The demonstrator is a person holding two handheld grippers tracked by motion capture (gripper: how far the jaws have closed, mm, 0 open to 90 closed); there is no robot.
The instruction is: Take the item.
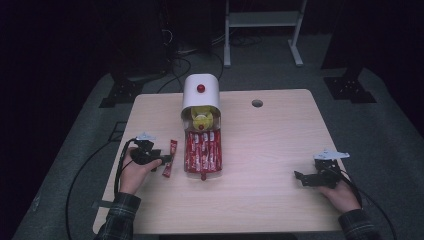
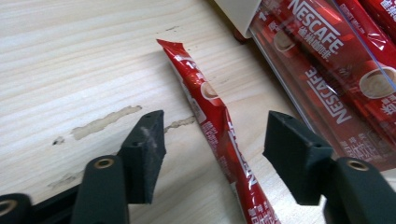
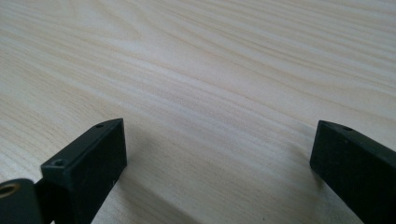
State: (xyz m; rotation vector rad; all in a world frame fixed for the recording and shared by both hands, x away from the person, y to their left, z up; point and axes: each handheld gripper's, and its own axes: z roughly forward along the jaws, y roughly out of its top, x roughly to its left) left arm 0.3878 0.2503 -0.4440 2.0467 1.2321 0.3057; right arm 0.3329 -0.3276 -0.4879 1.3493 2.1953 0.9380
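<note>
A pale wood-grain counter (image 1: 270,150) carries a white dispenser (image 1: 200,92) with a rounded top and a red knob (image 1: 201,88) on its face, standing at the far middle of the surface. A yellow object (image 1: 202,119) sits in its open front, too small to identify. Just in front of it lies a clear tray (image 1: 202,151) packed with red Nescafe coffee sticks (image 2: 327,88) side by side, their long sides running toward the person. 1 loose coffee stick (image 1: 170,158) lies flat on the counter just left of the tray, apart from it and roughly parallel to it. The left gripper (image 1: 161,160), held in the person's left hand (image 1: 131,172), is at the near end of this stick; in the left gripper view its 2 black jaws stand apart on either side of the stick (image 2: 219,135), which runs up between them without either jaw touching it. Pale scuff marks (image 2: 105,122) show on the wood to the left of the stick in that view. The right gripper (image 1: 303,178), in the person's right hand (image 1: 342,195), rests low over the near right part of the counter, well apart from the tray and the dispenser; the right gripper view shows its jaws wide apart above bare wood (image 3: 210,84). A small round hole (image 1: 257,103) sits in the counter to the right of the dispenser. Both plaid sleeves (image 1: 119,220) enter from the near edge, and a black cable (image 1: 82,175) trails from the left gripper off the counter's left side.
</note>
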